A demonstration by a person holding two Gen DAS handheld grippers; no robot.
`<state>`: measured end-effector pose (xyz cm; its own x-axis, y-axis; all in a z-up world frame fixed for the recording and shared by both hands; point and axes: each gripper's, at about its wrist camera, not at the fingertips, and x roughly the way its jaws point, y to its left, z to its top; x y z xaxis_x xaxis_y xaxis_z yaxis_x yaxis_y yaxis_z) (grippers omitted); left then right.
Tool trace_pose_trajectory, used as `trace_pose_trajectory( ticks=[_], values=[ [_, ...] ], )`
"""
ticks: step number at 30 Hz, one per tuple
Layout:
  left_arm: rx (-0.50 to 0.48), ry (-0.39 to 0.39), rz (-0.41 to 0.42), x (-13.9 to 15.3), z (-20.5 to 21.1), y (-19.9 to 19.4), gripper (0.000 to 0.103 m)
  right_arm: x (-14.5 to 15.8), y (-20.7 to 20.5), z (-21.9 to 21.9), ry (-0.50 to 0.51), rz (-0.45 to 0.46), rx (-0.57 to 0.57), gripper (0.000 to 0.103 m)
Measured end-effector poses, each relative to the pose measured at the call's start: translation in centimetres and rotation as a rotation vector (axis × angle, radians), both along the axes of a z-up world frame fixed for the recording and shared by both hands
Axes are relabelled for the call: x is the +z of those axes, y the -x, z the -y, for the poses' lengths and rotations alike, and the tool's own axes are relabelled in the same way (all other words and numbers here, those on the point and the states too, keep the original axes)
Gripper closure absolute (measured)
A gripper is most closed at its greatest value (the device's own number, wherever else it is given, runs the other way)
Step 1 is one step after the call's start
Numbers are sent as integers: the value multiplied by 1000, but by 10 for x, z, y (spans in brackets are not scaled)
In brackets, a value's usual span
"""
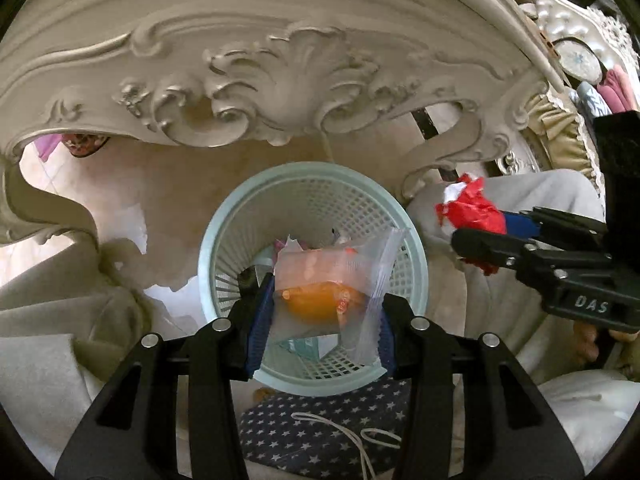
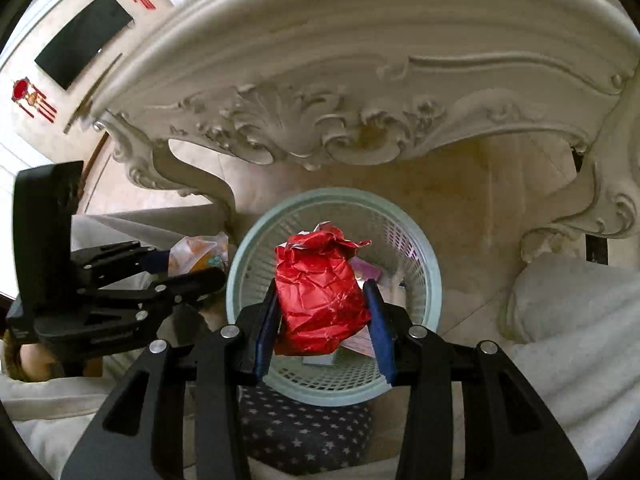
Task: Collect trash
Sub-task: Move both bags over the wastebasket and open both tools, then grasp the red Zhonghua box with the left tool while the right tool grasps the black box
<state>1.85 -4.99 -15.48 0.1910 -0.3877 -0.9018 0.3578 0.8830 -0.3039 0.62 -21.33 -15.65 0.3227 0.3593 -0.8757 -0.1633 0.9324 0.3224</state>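
Right, I have both grippers over the basket (image 1: pixel 416 256), which sits on the floor below the carved table (image 1: pixel 280 80), so that whatever I let go should fall straight in. My left gripper (image 1: pixel 320 312) is clenched on a clear packet (image 1: pixel 328 280) with something orange inside, pinched across its width between the blue pads (image 1: pixel 256 320). My right gripper (image 2: pixel 326 304) looks clamped on a crumpled red wrapper (image 2: pixel 320 288), though its right pad seems barely to touch it. Both pieces hang above the rim, not yet in the basket (a few scraps already lie at the bottom). I judge the next step is to release, one side at a time. The packets block most of the basket floor, so I cannot name what lies there, and the orange thing is too blurred to identify.
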Motion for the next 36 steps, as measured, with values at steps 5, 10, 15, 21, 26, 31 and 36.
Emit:
trace_pose_trajectory(
  ticks=[5,10,15,21,26,31,36],
  values=[
    [36,-35,-28,-9,-2,-5,24,-12,7,5,28,-20,0,39],
    [79,-54,0,-5,-7,-11,19,-12,3,15,32,-28,-36,34],
    [82,-41,75,23,-12,-8,19,10,10,23,14,19,-69,34],
    [97,-20,225,84,-22,-22,19,55,1,32,-44,124,-75,34],
    [88,-41,410,145,-26,-70,19,110,-40,50,-40,306,-64,34],
    [97,-39,547,194,-19,-136,19,174,-112,71,65,527,-116,34],
    [99,-68,544,206,-1,-220,19,200,-210,84,153,586,-178,34]
  ],
)
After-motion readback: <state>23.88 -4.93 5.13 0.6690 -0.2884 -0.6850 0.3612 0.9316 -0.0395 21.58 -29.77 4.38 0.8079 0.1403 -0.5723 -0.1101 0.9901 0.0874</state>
